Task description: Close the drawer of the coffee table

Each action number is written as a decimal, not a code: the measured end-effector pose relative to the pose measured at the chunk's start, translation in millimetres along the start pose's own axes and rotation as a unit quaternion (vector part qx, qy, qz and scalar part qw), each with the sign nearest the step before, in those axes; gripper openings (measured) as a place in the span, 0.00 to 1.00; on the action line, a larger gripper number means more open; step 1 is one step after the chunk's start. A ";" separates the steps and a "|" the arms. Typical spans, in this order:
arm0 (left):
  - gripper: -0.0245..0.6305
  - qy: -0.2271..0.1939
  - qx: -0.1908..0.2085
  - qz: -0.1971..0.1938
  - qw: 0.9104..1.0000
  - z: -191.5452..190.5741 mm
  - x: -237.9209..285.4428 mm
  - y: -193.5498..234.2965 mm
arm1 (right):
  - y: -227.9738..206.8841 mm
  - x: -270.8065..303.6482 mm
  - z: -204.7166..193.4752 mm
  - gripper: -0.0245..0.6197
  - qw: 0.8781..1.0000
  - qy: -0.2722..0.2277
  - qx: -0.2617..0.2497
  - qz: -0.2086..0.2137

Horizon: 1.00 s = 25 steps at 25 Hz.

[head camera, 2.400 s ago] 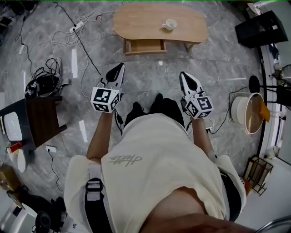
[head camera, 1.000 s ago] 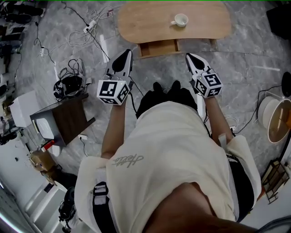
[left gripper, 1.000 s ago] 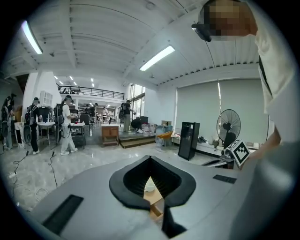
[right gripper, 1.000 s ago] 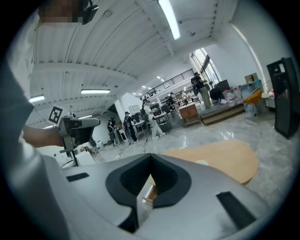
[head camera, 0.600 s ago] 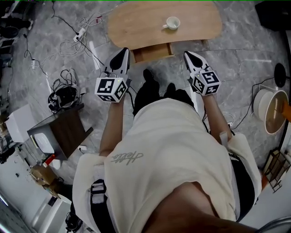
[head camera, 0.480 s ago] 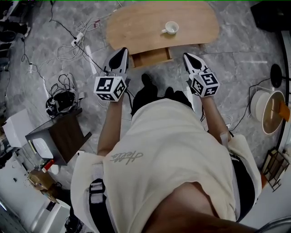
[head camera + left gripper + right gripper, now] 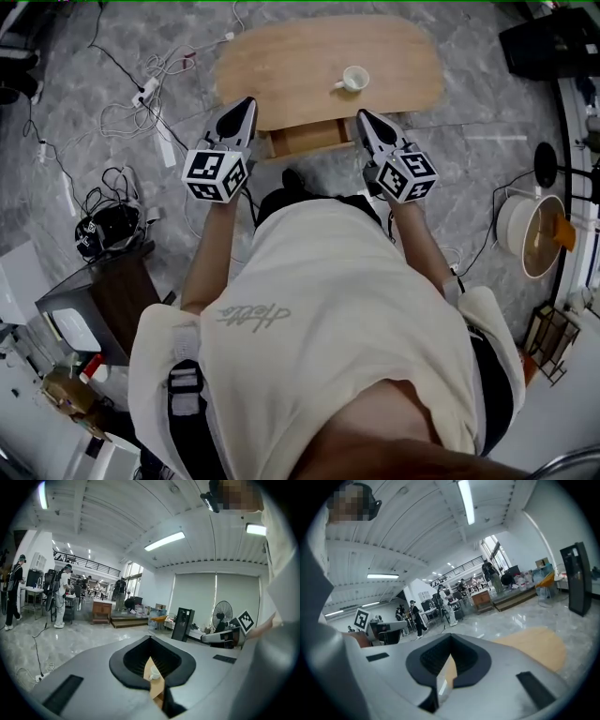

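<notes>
- The drawer [image 7: 302,138] is seen pulled out from under the near edge of the wooden surface [image 7: 281,66], on which a white cup [image 7: 353,79] is stood.
- The left tongs [image 7: 246,103] are held closed and empty, pointed at the surface's edge left of the drawer.
- The right tongs [image 7: 361,117] are likewise closed on nothing, just beside the drawer's right end; contact cannot be told.

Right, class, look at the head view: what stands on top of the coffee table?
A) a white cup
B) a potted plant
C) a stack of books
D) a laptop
A: a lone white cup stands on the wooden top of the coffee table, a little right of its middle in the head view.
</notes>
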<state>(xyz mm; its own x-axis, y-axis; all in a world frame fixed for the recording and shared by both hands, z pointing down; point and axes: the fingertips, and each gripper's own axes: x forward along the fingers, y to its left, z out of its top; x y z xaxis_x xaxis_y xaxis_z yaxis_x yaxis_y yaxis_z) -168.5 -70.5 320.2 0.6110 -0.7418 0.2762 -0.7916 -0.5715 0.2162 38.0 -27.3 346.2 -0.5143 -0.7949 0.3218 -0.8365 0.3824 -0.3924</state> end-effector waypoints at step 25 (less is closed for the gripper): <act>0.04 0.027 -0.012 0.072 0.997 -9.4 32.2 28.3 | -67.7 62.3 12.4 0.03 0.999 0.031 0.004 0.029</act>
<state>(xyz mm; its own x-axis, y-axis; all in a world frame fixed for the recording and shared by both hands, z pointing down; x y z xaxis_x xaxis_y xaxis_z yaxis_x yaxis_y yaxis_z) -171.2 -107.3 344.0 0.4915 -0.7953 0.3549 -0.8709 -0.4519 0.1934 64.9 -108.6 382.1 -0.5725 -0.7407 0.3516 -0.8040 0.4228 -0.4182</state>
